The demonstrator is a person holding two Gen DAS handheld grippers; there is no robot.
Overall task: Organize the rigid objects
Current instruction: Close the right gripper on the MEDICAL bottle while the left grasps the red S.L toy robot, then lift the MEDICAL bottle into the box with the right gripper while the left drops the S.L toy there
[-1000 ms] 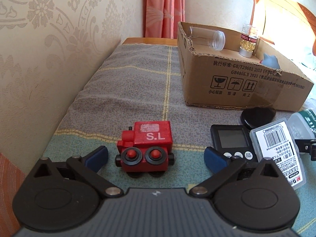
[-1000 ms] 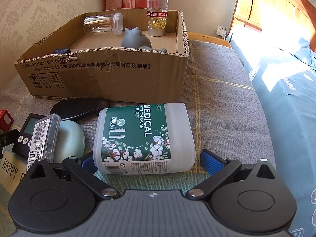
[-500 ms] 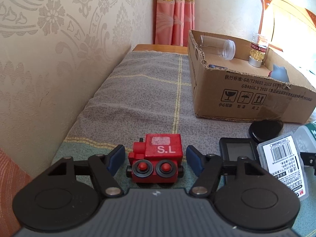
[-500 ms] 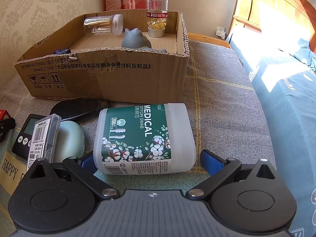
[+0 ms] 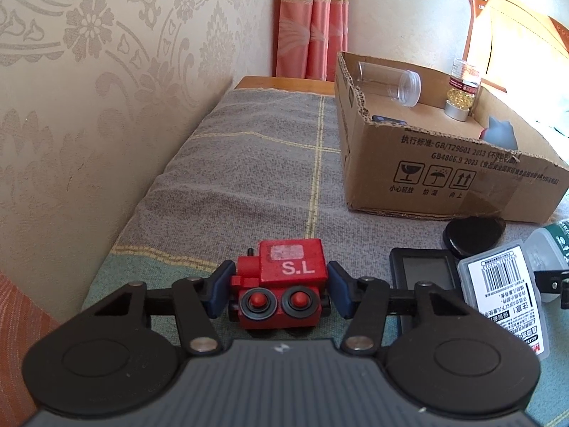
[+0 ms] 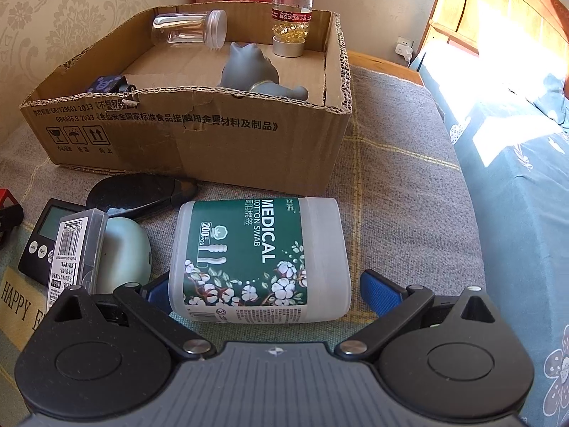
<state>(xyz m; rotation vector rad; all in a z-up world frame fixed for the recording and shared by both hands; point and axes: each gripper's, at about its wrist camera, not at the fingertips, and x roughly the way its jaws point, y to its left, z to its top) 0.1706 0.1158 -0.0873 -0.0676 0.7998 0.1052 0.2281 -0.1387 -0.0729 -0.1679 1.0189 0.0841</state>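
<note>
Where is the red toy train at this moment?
In the left wrist view the red toy train stands on the blanket, low and central, between the closing left gripper's blue pads, left of the black digital timer.

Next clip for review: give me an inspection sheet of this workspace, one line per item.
Surface: grey checked blanket over a bed.
Job's things: red toy train; cotton swab tub on its side; cardboard box holding a clear jar, capsule bottle and grey figurine.
Clutter: timer, barcoded case, black oval case.
Grippers: left gripper closing, pads at the train's sides; right gripper open around the tub.
Cables: nothing seen.
Surroundings: patterned wallpaper, pink curtain, wooden headboard.
</note>
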